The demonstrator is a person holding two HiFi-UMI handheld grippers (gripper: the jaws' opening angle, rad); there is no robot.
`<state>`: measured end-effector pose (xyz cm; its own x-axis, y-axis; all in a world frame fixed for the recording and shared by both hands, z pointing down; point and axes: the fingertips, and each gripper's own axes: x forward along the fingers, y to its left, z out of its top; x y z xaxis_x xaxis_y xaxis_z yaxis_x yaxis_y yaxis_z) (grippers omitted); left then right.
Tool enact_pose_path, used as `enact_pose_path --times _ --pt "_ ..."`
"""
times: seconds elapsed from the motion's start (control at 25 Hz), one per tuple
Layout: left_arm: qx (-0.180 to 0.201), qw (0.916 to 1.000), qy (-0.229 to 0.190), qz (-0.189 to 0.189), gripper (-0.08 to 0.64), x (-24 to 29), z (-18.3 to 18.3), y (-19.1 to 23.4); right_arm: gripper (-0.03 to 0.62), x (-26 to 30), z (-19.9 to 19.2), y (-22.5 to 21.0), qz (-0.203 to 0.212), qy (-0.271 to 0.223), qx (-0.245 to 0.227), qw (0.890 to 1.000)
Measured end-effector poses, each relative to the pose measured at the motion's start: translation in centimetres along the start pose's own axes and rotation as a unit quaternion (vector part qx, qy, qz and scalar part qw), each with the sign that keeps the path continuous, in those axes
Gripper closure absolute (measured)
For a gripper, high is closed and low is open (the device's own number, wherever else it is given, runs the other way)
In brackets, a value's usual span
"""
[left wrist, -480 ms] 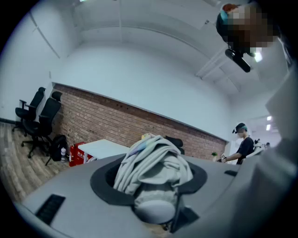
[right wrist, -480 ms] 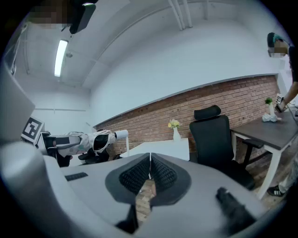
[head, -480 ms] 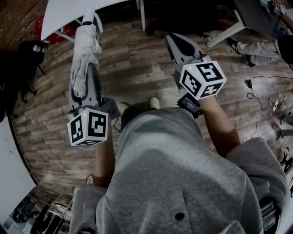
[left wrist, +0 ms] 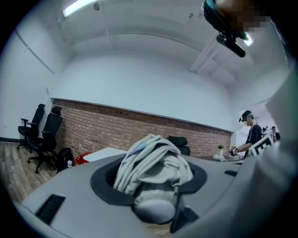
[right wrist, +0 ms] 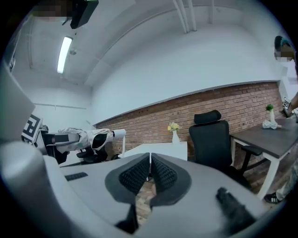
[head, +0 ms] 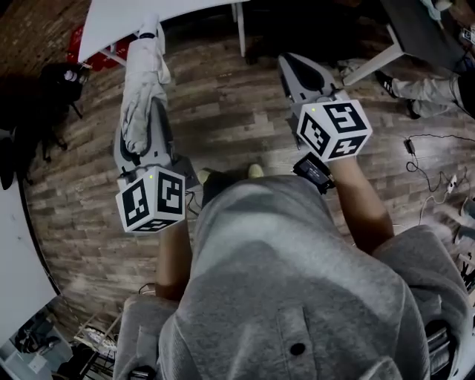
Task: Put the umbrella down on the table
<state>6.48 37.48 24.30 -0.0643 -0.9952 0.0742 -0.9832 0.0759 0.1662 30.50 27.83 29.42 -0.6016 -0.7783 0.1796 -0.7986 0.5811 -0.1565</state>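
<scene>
Head view: your left gripper (head: 148, 122) reaches out toward 12 o'clock. Its fingers are clamped on the folded pale umbrella (head: 141, 89), which lies along the gripper and points the same way. The far end of the umbrella overlaps the near edge of the white surface (head: 111, 18) at 11 o'clock, but you cannot tell from here whether it touches. Below it is the wooden floor (head: 223, 126). Your right gripper (head: 297, 74) sits at 1 o'clock, well apart from the umbrella, with its fingers pressed together.

Left gripper view: the bunched fabric of the umbrella (left wrist: 153, 162) fills the gap between the fingers (left wrist: 100, 183), which press on it from both sides. The rounded end faces the camera at 6 o'clock. The white surface (left wrist: 104, 153) shows just past the gripper at 9 o'clock, in front of the brick wall (left wrist: 93, 125).

Right gripper view: the ribbed fingers (right wrist: 135, 174) meet with nothing between them. At 9 o'clock the umbrella (right wrist: 84, 138) lies roughly level in the other gripper, its tip just beside the corner of the white surface (right wrist: 160, 149). A vase (right wrist: 174, 135) of flowers stands on that surface at 12 o'clock. A black office chair (right wrist: 212, 139) stands at 2 o'clock and a dark desk (right wrist: 274, 137) at 3 o'clock.
</scene>
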Motion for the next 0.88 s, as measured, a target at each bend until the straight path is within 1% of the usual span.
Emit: enact_pose_path --times 0.16,0.28,0.4,0.72,0.88 --pt "0.006 1.0 -0.007 -0.003 0.324 -0.2 0.5 -0.1 0.568 0.2 0.4 0.3 0.003 -0.008 -0.001 1.0" --pt "0.001 1.0 -0.008 -0.004 0.324 -0.6 0.5 0.0 0.568 0.0 0.7 1.1 0.013 -0.014 -0.001 1.0" --pt "-0.002 0.9999 -0.008 -0.011 0.324 -0.5 0.5 0.1 0.568 0.0 0.8 1.4 0.012 -0.016 -0.006 1.0" --pt "0.001 0.9995 -0.011 -0.029 0.324 1.7 0.6 0.8 0.568 2.0 0.9 1.4 0.002 -0.02 -0.011 1.0" --pt "-0.006 0.9994 -0.009 -0.034 0.324 3.4 0.5 1.4 0.568 3.6 0.9 1.3 -0.001 -0.016 -0.012 1.0"
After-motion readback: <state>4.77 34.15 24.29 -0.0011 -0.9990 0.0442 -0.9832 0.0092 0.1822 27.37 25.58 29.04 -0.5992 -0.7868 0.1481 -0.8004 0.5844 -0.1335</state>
